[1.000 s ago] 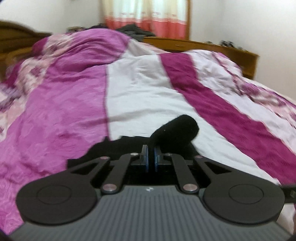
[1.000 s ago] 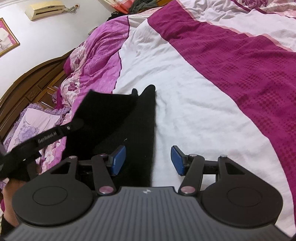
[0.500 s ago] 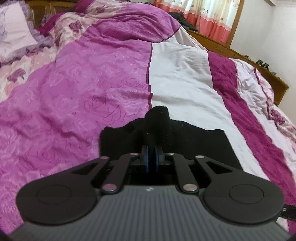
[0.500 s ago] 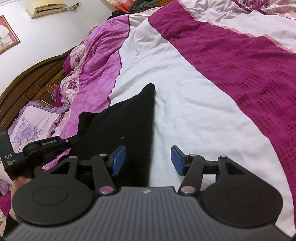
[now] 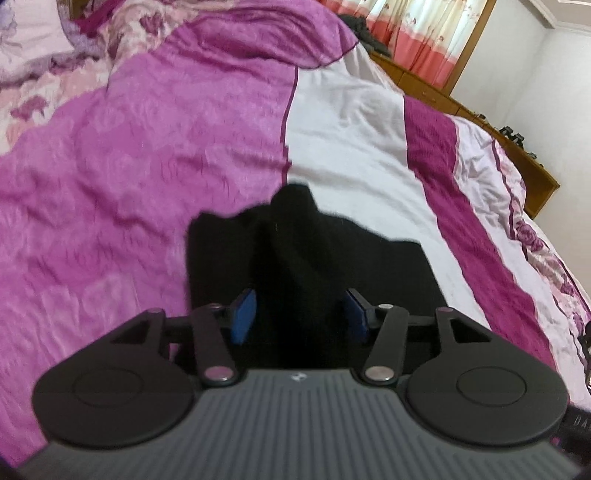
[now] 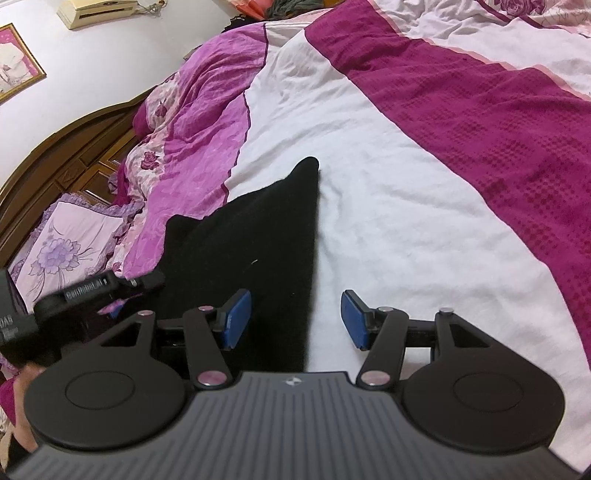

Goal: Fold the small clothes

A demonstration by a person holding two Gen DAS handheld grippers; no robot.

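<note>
Two open grippers over a black cloth (image 5: 306, 258) on a bed.
Left gripper (image 5: 300, 314) and right gripper (image 6: 295, 320) hold nothing; cloth lies on the magenta-and-white bedspread (image 6: 406, 206), wooden headboard (image 6: 74, 140) and curtains (image 5: 417, 33) behind.

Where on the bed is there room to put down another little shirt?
The white stripe is bare between the black cloth and the dark magenta stripe. The pink rose-patterned part left of the cloth is bare too. It is crowded by the cloth's near edge, where the open left tongs and right tongs sit.
</note>
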